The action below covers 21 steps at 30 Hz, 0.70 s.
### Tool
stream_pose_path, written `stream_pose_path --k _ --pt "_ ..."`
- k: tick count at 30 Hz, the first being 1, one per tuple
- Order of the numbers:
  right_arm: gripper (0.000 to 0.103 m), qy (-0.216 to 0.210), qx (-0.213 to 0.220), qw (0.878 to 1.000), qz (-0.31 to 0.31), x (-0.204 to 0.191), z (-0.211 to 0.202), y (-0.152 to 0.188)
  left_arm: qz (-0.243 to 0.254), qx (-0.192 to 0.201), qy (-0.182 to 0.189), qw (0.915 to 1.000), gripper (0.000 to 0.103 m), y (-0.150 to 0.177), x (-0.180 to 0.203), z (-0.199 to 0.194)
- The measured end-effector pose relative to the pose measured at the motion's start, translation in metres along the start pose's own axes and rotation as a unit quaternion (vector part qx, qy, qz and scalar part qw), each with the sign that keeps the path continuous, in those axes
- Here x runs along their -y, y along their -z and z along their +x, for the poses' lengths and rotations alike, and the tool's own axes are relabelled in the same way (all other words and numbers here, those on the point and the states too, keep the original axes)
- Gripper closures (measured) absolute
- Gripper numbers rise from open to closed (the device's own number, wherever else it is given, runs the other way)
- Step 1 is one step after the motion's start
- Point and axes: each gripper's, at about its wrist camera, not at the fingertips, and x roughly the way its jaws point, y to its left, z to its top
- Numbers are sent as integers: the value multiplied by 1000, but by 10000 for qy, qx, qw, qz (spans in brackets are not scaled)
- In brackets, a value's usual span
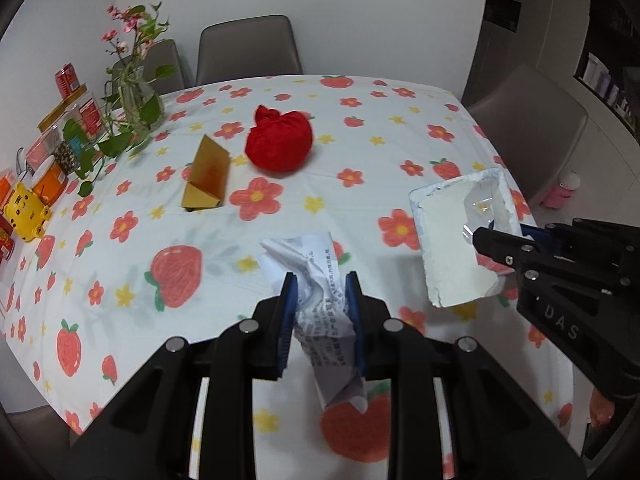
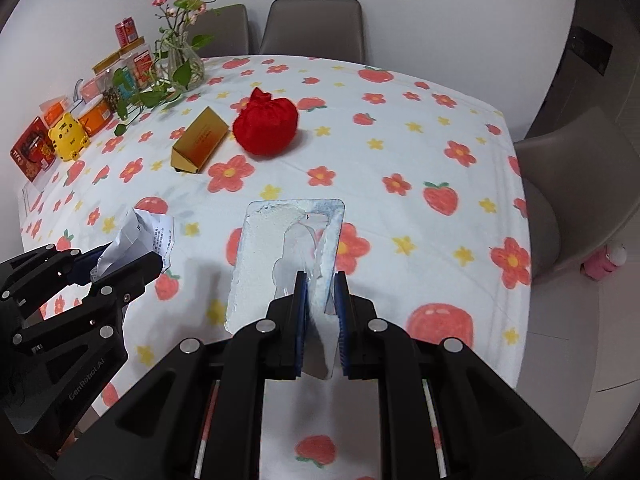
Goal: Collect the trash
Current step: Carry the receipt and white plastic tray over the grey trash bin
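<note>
Your left hand-held gripper [image 1: 322,280] pinches a crumpled printed paper [image 1: 316,276] above the flowered bench [image 1: 360,152]. To its right, your right hand-held gripper [image 2: 322,276] clamps a broken white foam tray [image 2: 280,248], held off the bench.

"das" on right tongs [image 1: 486,236], "genrobot.ai" on left tongs [image 2: 132,260]

My left claw [image 1: 322,280] hides the middle of the crumpled paper [image 1: 304,256], its print too small to read; boxes [image 1: 8,236] at the table's far side are cut off by the frame edge.
</note>
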Motion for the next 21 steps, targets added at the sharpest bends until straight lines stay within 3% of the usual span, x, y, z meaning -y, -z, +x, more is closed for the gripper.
stream_pose_path --k 10,21 --pt "91 463 55 9970 617 154 -66 76 514 -15 532 9973 78 9 181 -9" --pt "91 1140 -188 9843 1336 319 -128 195 1264 -336 1274 9832 78 65 403 -7"
